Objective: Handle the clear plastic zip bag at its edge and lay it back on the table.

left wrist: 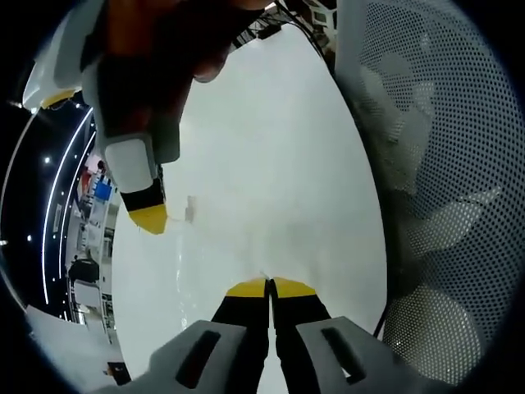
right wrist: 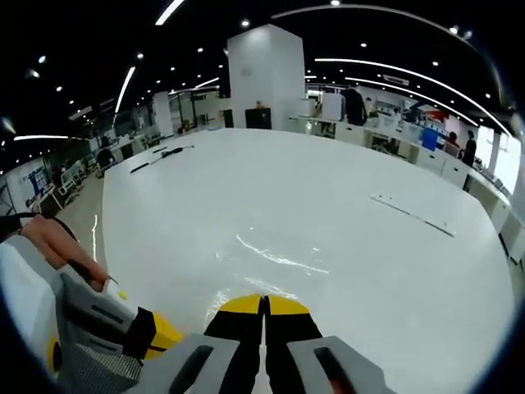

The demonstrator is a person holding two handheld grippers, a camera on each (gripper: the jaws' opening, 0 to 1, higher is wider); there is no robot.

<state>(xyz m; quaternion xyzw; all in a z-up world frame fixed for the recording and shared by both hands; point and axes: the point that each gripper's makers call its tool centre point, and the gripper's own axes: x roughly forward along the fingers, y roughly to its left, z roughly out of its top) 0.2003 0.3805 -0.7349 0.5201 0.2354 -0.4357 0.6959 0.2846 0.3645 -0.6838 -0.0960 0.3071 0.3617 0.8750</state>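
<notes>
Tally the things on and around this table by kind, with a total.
Grippers: 2, the left gripper and the right gripper
Clear zip bag: 1
White table: 1
Thin strip lying on the table: 1
Perforated mesh panel: 1
Total: 6

Clear zip bag (right wrist: 275, 258) shows merely as faint glints.

Left tongs (left wrist: 269, 287) pinching zip bag (left wrist: 246, 238)
</notes>
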